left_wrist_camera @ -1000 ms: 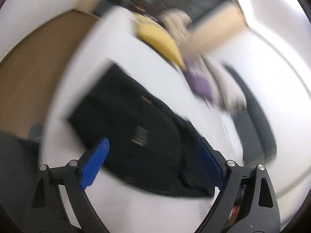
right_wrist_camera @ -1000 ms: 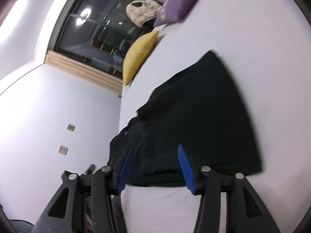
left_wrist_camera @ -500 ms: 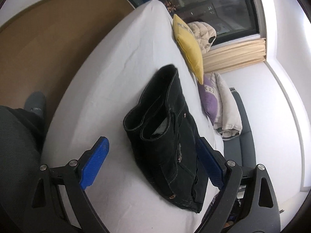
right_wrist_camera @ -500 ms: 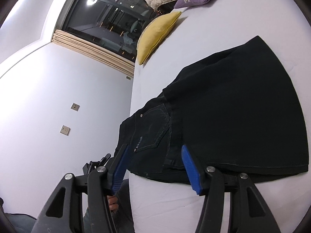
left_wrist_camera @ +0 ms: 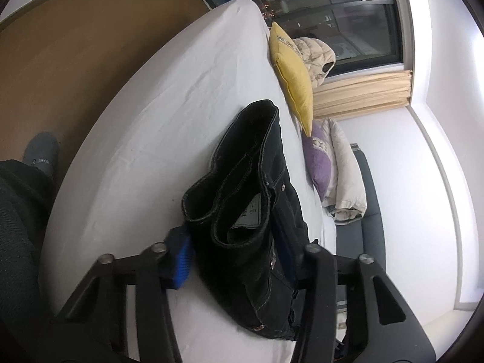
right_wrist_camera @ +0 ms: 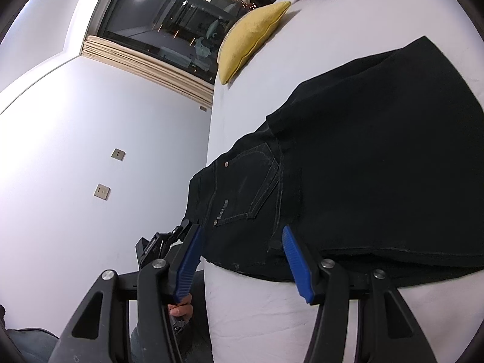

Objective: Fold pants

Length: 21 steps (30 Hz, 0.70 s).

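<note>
The left gripper [left_wrist_camera: 234,255], with its blue-padded fingers, is clamped on the waistband end of the black denim pants [left_wrist_camera: 257,199], one pad on each side of the bunched fabric. The pants lie folded on the white-sheeted bed [left_wrist_camera: 169,115], waist near the bed's edge, legs stretching toward a yellow cushion [left_wrist_camera: 292,72] and a purple pillow [left_wrist_camera: 320,160] by the dark window [left_wrist_camera: 332,9]. Over on the right, the right gripper [right_wrist_camera: 240,264] sits open at the bed's edge, jaws spread and holding nothing, right by the back pocket [right_wrist_camera: 254,181].
</note>
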### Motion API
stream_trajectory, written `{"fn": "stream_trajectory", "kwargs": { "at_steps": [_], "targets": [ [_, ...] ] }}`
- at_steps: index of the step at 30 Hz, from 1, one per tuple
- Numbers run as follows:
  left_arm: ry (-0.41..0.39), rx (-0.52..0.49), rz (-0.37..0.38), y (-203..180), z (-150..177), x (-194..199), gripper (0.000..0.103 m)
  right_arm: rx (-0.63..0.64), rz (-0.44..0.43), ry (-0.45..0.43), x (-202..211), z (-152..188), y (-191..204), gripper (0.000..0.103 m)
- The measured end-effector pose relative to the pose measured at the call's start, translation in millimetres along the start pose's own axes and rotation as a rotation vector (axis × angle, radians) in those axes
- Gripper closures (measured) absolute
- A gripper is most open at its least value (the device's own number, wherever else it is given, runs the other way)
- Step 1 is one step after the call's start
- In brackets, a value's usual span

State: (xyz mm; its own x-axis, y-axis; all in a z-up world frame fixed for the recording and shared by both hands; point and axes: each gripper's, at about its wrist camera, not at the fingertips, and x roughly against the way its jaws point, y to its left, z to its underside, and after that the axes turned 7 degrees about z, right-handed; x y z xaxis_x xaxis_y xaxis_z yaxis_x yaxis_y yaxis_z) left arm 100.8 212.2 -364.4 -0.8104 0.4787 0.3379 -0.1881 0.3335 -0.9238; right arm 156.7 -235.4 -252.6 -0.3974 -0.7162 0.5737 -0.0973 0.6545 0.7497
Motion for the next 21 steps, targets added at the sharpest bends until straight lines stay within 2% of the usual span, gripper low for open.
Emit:
{"fn": "stream_trajectory", "kwargs": {
  "at_steps": [4,10,18,21],
  "targets": [
    [0.003,0.032,0.020,7,1,4,0.079,-0.001,-0.002,0.003,-1,-1,0,0.045],
    [0.004,0.052,0.042,4,0,7,0.087,0.030,0.001,0.022,-13,-5,10,0.045],
    [0.006,0.024,0.031,-5,-1,6,0.091,0.072,0.067,0.074,-54,-29,21,0.045],
    [0.009,-0.025,0.000,-18,-2,6,0.091,0.060,0.066,0.081,-63,-35,18,0.045]
  ]
}}
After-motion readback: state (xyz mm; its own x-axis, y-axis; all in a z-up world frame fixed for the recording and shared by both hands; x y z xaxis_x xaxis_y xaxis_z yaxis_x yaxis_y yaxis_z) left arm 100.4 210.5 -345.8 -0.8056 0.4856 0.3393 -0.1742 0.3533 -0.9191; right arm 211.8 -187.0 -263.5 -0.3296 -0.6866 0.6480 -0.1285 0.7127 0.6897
